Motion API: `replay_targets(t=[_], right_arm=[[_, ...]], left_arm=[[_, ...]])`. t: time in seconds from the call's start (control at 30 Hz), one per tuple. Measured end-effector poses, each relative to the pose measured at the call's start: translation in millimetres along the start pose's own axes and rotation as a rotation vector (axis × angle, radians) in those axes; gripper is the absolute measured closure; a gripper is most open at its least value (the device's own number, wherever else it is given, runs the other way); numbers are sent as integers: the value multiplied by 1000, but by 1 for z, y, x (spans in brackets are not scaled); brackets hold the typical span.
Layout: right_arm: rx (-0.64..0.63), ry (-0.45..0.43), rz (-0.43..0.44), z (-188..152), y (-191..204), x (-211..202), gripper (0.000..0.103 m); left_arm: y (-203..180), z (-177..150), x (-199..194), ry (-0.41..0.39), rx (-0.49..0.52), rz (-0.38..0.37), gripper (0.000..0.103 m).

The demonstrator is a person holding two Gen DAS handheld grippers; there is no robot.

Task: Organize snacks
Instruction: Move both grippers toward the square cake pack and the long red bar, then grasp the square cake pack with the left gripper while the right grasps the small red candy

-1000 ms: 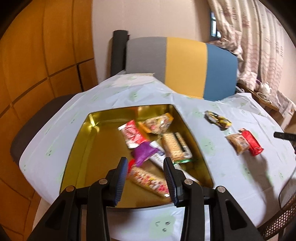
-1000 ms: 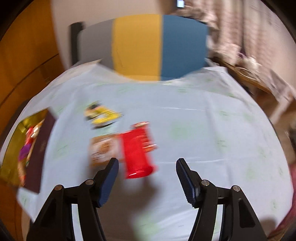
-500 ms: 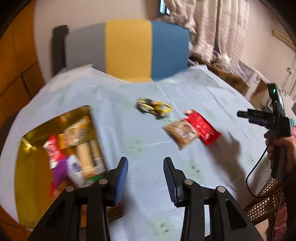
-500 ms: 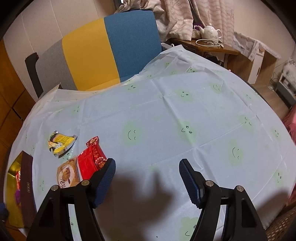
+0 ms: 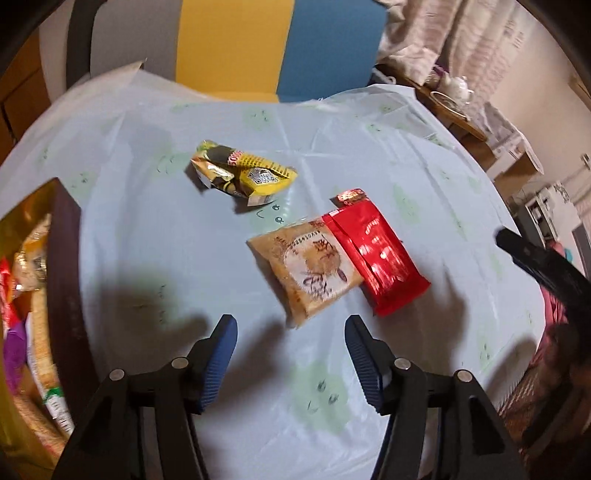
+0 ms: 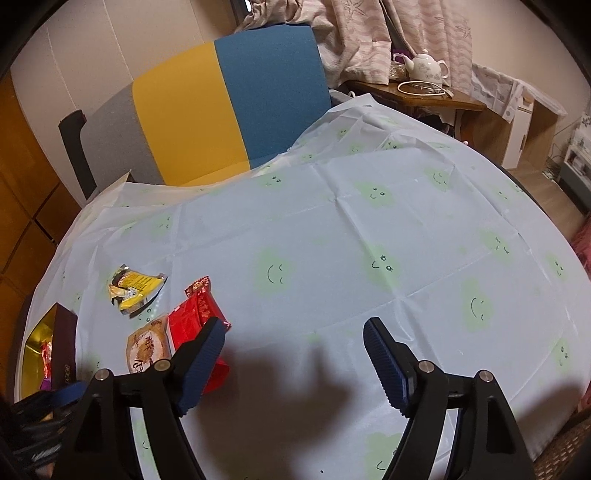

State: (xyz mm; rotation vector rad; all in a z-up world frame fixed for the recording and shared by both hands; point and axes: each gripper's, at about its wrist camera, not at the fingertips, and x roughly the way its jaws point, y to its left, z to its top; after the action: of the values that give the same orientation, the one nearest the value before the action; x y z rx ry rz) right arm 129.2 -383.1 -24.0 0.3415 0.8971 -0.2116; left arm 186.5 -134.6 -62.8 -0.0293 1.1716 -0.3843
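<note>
Jaws of the left gripper (image 5: pixel 290 345) have just been opening and stand apart, empty, near the tan cookie packet (image 5: pixel 308 266) beside a red foil packet (image 5: pixel 376 254). Those of the right gripper (image 6: pixel 293 349) have likewise been opening, with nothing between them above the pale blue tablecloth (image 6: pixel 332 240).

Chair (image 6: pixel 221 107) in 3 colours behind cloth-covered table (image 6: pixel 369 240); curtains (image 6: pixel 388 33), teapot (image 6: pixel 426 66) on wooden side table (image 6: pixel 436 99); wood panelling (image 6: pixel 26 206) left.
</note>
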Motion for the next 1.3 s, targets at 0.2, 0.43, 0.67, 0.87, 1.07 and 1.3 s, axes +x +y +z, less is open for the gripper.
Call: replay_targets(t=[0.2, 0.43, 0.67, 0.87, 1.07, 1.3], right_arm=[[28, -2, 29, 1, -4, -2, 22], [24, 3, 53, 1, -3, -2, 21], [20, 5, 62, 1, -1, 0, 20], [-13, 12, 52, -1, 3, 1, 20], [-89, 44, 41, -6, 16, 7, 20], [-221, 123, 41, -21, 39, 21, 23]], left_arm=[[-8, 20, 24, 21, -87, 16, 25], [-17, 38, 54, 37, -126, 96, 21], [-26, 44, 73, 42, -96, 139, 21], [-18, 28, 62, 12, 6, 130, 41], [-4, -34, 29, -13, 170, 104, 41], [21, -91, -1, -71, 204, 81, 41]])
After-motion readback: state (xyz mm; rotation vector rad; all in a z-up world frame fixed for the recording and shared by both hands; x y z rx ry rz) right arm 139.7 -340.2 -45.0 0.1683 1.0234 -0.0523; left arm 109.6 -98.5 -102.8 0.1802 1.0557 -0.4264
